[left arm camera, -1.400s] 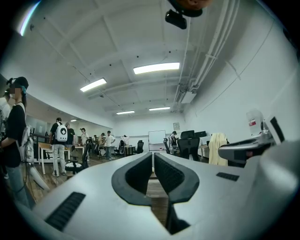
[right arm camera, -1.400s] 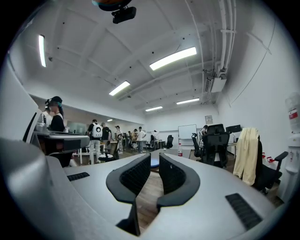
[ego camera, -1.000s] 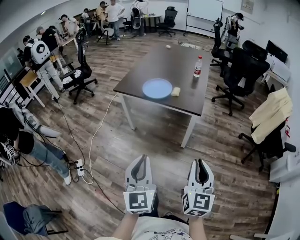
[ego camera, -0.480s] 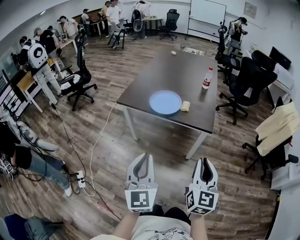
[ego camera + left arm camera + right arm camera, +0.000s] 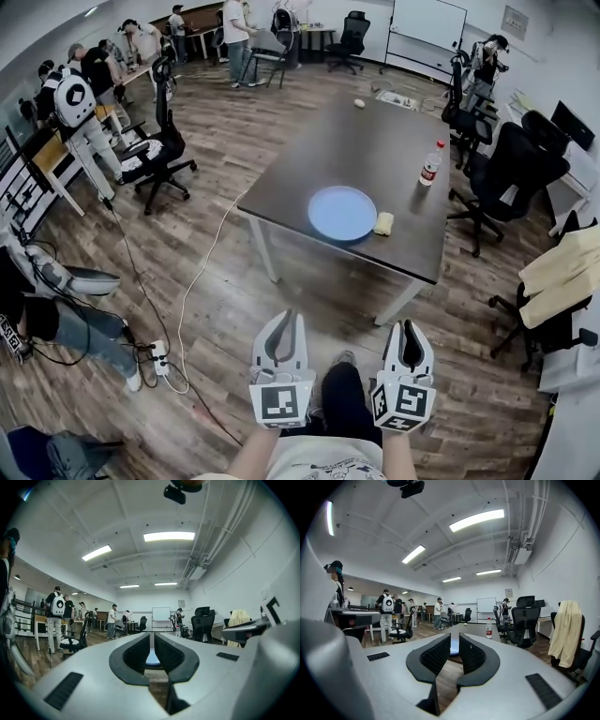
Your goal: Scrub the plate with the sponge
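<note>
A round blue plate point(image 5: 342, 213) lies near the front edge of a dark table point(image 5: 375, 141), with a pale yellow sponge point(image 5: 383, 223) right beside it. Both grippers are held level over the wooden floor, well short of the table and side by side. In the head view my left gripper point(image 5: 281, 319) and my right gripper point(image 5: 406, 326) are shut with nothing in them. Between the left gripper's point(image 5: 152, 637) closed fingers, the left gripper view shows a sliver of the plate point(image 5: 152, 658). Past my right gripper point(image 5: 455, 637), the right gripper view shows the plate point(image 5: 454, 647) ahead.
A water bottle point(image 5: 430, 163) stands on the table's right side and a small white object point(image 5: 358, 103) at its far end. Black office chairs point(image 5: 511, 169) crowd the right. A cable point(image 5: 192, 272) and power strip point(image 5: 159, 354) lie on the floor at left. People stand at the back left.
The table with the plate and sponge has come closer and lower in the head view as both grippers travelled forward together. Their jaws look the same.
</note>
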Tool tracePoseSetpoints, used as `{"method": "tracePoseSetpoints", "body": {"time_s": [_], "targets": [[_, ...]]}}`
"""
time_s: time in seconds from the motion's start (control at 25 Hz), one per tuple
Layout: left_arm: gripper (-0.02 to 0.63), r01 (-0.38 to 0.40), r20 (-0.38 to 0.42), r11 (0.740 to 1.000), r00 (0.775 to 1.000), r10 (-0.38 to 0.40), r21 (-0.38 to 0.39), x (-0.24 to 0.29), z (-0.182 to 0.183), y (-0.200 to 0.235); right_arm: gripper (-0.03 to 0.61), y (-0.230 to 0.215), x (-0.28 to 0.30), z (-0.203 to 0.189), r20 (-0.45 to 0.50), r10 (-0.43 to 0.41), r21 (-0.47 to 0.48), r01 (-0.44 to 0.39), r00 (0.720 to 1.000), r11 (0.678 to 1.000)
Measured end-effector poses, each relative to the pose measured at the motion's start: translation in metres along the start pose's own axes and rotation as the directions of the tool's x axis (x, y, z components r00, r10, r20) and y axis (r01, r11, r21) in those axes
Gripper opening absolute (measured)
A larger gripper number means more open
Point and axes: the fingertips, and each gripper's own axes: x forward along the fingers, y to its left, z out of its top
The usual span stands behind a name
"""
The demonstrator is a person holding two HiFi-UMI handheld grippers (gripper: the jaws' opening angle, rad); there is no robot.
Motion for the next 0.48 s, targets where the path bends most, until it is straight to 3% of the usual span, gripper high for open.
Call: {"method": "tracePoseSetpoints", "body": {"time_s": [0.48], "targets": [[0.021, -0.111, -0.008, 0.994, 0.994, 0.111, 0.005, 0.116, -0.008, 0.038, 0.043, -0.013, 0.147, -0.002, -0.019, 0.079, 0.026, -0.078, 0.997, 0.997]]}}
